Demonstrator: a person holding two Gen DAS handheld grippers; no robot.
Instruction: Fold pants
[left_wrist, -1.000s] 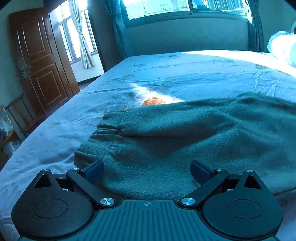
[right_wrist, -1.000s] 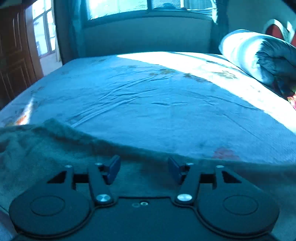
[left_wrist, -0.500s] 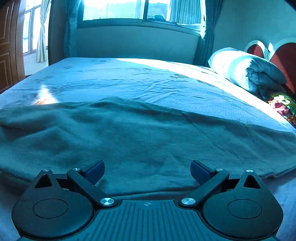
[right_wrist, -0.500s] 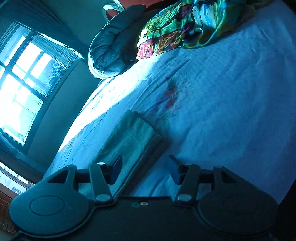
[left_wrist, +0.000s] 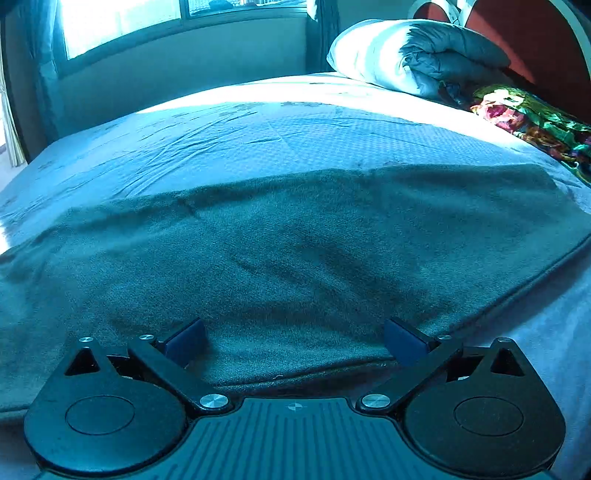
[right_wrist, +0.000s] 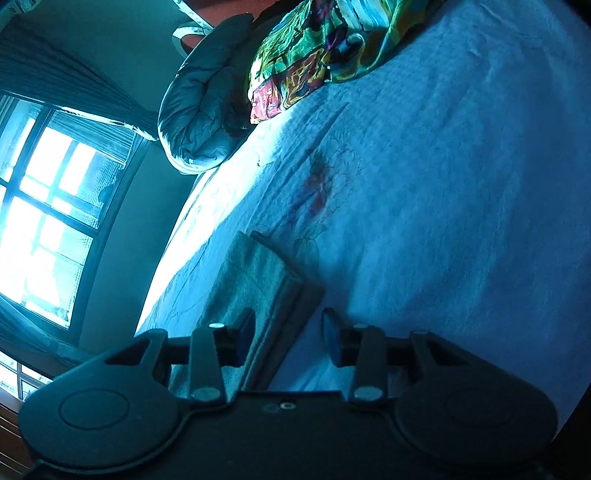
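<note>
Dark green fleece pants (left_wrist: 295, 251) lie flat across the bed, stretched left to right in the left wrist view. My left gripper (left_wrist: 295, 341) is open, its fingers spread just above the near edge of the pants. In the right wrist view the leg end of the pants (right_wrist: 255, 284) shows as a narrow folded strip. My right gripper (right_wrist: 288, 338) is open and tilted, with the corner of the leg end between its fingers, not clamped.
The bed has a light blue sheet (left_wrist: 295, 133) with a floral print (right_wrist: 317, 184). A rolled duvet (left_wrist: 413, 55) and a colourful cloth (left_wrist: 528, 118) lie by the headboard. A window (right_wrist: 44, 206) and wall stand beyond the bed.
My left gripper has swung right along the pants, from the waistband toward the leg end. My right gripper has rolled onto its side and come down at the leg end.
</note>
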